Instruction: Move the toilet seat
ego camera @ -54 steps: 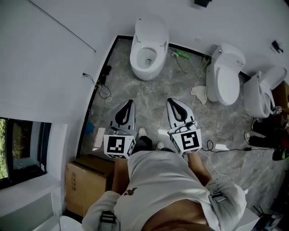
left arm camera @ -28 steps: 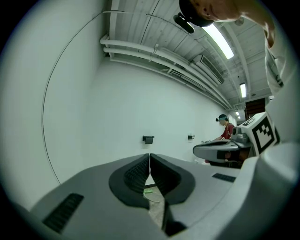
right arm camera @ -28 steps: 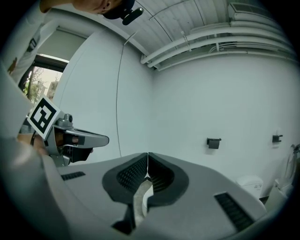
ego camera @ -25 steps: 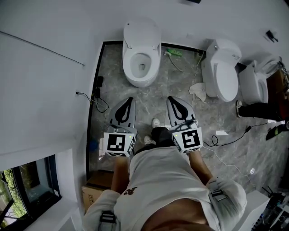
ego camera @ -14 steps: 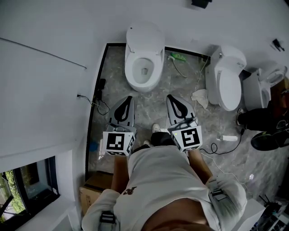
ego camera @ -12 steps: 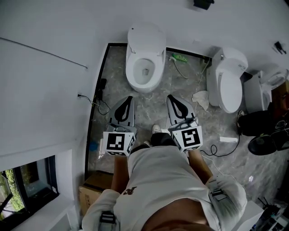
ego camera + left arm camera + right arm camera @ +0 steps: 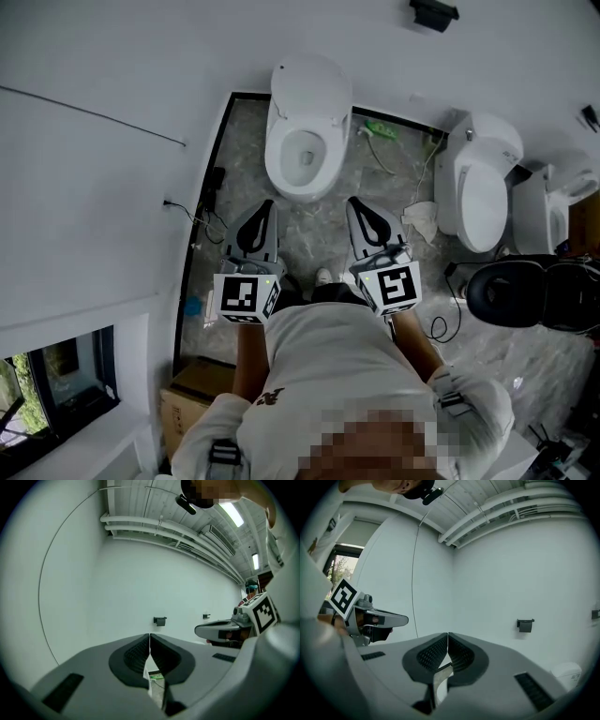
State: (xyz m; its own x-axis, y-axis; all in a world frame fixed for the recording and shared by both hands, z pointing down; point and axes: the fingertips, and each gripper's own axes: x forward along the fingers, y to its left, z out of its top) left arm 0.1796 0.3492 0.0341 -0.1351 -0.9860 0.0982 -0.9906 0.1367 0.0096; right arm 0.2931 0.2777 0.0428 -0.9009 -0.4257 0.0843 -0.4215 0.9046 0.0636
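Note:
A white toilet (image 7: 305, 141) stands against the far wall with its lid (image 7: 313, 77) raised and its bowl open. Whether the seat ring lies down on the rim I cannot tell. My left gripper (image 7: 265, 205) and right gripper (image 7: 357, 203) are held side by side in front of it. Both point at it, apart from it, and both are shut on nothing. In the left gripper view the left gripper (image 7: 149, 636) has its jaws pressed together before a bare wall. The right gripper (image 7: 447, 635) is closed in the same way in the right gripper view.
Two more white toilets (image 7: 483, 187) (image 7: 553, 187) stand to the right. A large black rounded shape (image 7: 506, 292) lies near them. Cables (image 7: 211, 220), a green item (image 7: 380, 127) and a rag (image 7: 422, 216) lie on the marble floor. A cardboard box (image 7: 197, 398) sits behind me on the left.
I have stepped forward: the open toilet now lies closer to both gripper tips. Both grippers stay shut and side by side. The black shape has come into view at the right.

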